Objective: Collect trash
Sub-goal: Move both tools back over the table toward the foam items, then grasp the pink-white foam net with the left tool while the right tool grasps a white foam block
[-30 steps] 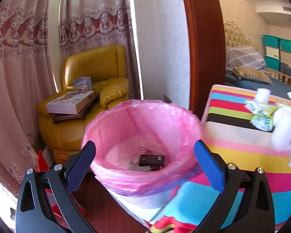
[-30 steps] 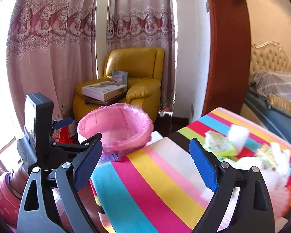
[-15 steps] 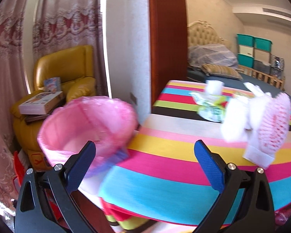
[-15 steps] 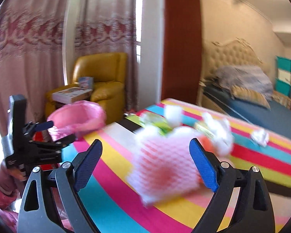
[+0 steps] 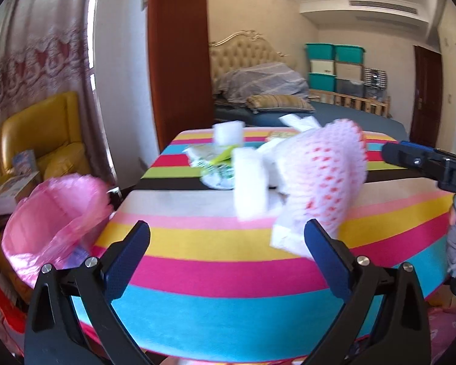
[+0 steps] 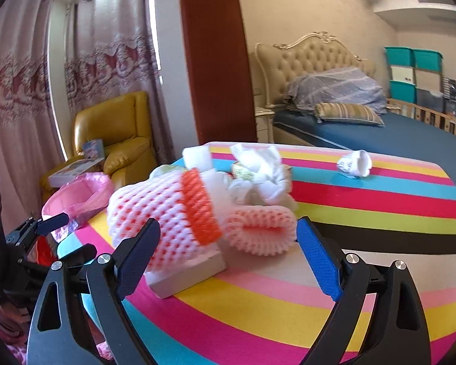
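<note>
**Trash heaped on the striped table, both claws wide and empty**

Foam fruit netting, pink-white with an orange band, lies in a pile toward the table's left edge, part of it draped over a pale flat block. Behind it sit crumpled white tissues, a white foam chunk and a green-printed wrapper. One more crumpled paper ball lies apart, near the far edge of the striped tablecloth.

The right gripper hangs just above the cloth in front of the netting, its blue pads spread wide on either side of the pile with nothing pinched between them. The left gripper is likewise wide open and empty, at the table's near edge, with the netting just ahead of its right pad.

A bin lined with a pink bag stands just off the table's left edge. Beyond it are a yellow armchair and lace curtains; a bed fills the room behind.
</note>
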